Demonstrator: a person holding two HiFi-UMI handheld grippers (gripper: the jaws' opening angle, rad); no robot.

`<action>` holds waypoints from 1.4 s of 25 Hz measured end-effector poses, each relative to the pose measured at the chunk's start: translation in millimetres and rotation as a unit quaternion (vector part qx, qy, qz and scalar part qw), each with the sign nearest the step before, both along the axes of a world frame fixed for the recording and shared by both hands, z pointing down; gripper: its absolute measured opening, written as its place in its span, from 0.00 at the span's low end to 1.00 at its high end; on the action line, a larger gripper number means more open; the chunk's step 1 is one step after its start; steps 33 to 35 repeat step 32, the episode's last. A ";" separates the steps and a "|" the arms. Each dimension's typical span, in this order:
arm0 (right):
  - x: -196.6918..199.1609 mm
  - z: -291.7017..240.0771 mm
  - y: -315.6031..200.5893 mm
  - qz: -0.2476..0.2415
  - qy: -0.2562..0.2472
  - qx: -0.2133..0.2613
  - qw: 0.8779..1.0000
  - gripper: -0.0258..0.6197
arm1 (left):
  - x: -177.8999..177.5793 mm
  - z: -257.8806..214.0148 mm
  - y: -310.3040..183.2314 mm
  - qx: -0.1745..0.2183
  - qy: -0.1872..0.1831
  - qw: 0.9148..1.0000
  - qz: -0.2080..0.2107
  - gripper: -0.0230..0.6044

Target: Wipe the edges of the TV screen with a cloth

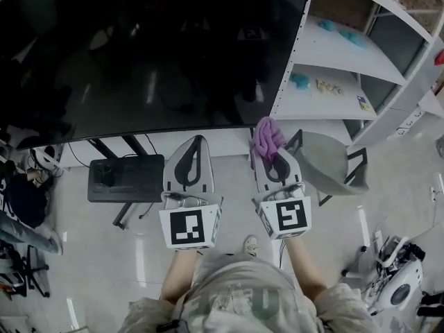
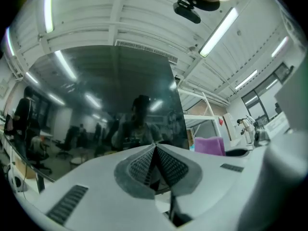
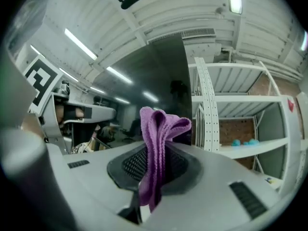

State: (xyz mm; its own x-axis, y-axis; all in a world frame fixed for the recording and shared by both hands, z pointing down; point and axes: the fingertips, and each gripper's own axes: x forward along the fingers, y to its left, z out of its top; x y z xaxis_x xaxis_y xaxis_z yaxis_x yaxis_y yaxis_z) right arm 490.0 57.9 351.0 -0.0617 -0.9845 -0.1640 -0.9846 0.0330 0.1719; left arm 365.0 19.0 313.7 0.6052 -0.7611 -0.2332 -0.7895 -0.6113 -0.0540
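The big dark TV screen (image 1: pixel 146 54) fills the upper left of the head view, and its lower edge (image 1: pixel 159 132) runs just above both grippers. My right gripper (image 1: pixel 267 143) is shut on a purple cloth (image 1: pixel 268 137), which bunches out past the tips just under the screen's lower right corner. In the right gripper view the purple cloth (image 3: pixel 156 143) stands pinched between the jaws, with the screen (image 3: pixel 149 85) behind it. My left gripper (image 1: pixel 197 141) is shut and holds nothing, its tips just below the screen's bottom edge. The screen (image 2: pixel 101 114) also fills the left gripper view.
White shelving (image 1: pixel 347 54) with small blue items stands right of the TV. A grey chair (image 1: pixel 326 164) sits just right of my right gripper. The TV stand's black base (image 1: pixel 125 179) and cables lie on the floor to the left. A person sits at the far left (image 1: pixel 21 207).
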 end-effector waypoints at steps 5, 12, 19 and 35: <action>-46.3 -20.9 26.3 -0.008 0.004 0.019 1.000 0.12 | -17.8 -25.3 24.1 0.040 -0.004 0.999 0.004 0.06; -80.5 -23.6 42.2 -0.015 0.003 0.021 1.000 0.12 | -38.0 -18.4 39.9 0.039 -0.026 0.999 0.013 0.06; -96.5 -30.2 47.2 -0.022 0.014 0.025 0.999 0.12 | -55.2 -25.6 47.1 0.047 -0.017 0.999 0.009 0.06; -105.3 -39.5 52.5 -0.032 0.029 0.031 0.999 0.12 | -57.7 -23.8 49.4 0.045 -0.011 0.999 0.012 0.06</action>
